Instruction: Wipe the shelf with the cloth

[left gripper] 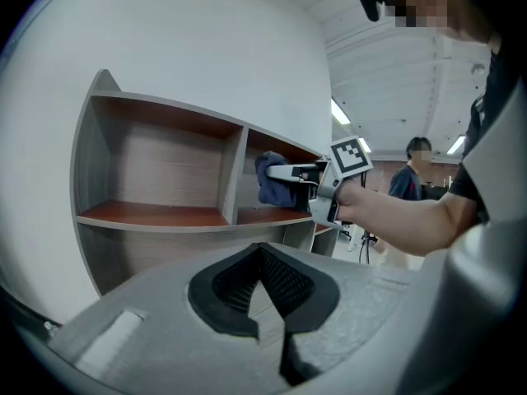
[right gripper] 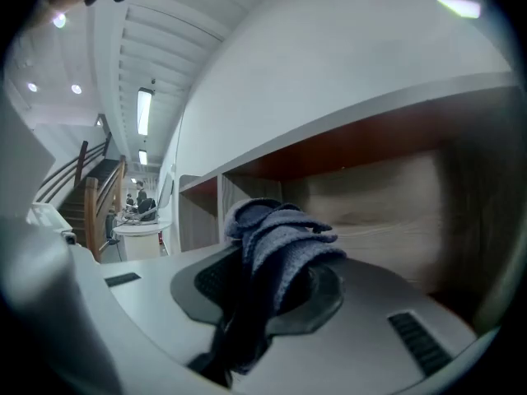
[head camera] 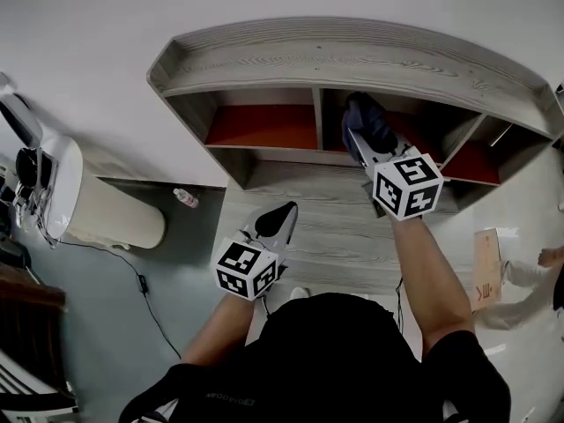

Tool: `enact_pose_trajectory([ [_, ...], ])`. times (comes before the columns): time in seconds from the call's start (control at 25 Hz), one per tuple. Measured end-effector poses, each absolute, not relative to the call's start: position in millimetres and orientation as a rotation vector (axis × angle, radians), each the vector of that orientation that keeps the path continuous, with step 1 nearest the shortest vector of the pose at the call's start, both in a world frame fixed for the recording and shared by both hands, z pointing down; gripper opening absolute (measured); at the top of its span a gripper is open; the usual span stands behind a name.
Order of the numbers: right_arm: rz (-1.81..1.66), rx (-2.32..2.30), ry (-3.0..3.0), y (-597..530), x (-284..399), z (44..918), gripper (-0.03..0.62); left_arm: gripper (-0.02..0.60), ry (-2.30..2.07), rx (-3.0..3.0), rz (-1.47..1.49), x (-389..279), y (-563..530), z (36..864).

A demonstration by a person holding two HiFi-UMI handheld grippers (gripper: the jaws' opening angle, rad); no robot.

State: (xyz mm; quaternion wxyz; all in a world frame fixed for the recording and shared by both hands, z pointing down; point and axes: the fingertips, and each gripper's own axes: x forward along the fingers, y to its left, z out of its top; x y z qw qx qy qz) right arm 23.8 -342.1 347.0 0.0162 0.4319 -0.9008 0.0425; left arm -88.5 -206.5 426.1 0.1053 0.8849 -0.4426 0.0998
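Right gripper [right gripper: 262,290] — jaws closed on the bunched dark-blue knitted cloth [right gripper: 280,237], held inside the middle compartment of the grey wood-grain shelf unit [head camera: 352,55]; whether it touches the red-brown board cannot be told. Left gripper [left gripper: 262,280] — jaws together on nothing, low, well apart from the shelf. Step, as judged: wiping this compartment. The next move calls for pressing the cloth down and sweeping it along the board.

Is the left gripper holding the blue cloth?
No, the dark blue knitted cloth sits clamped in the right gripper; the left gripper holds nothing.
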Motion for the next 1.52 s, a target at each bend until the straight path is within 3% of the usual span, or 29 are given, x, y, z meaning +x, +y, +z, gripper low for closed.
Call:
enact_pose_trajectory([
  [0.48, 0.211, 1.355, -2.86, -384.3, -6.4, 309.0, 0.092, 0.008, -1.414, 2.551, 0.354, -107.0, -196.3, 429.5],
  [1.52, -0.063, 1.402, -2.748, -380.0, -20.4, 294.6, 0.092, 0.008, -1.389, 2.557, 0.353, -121.5, -190.3, 433.8],
])
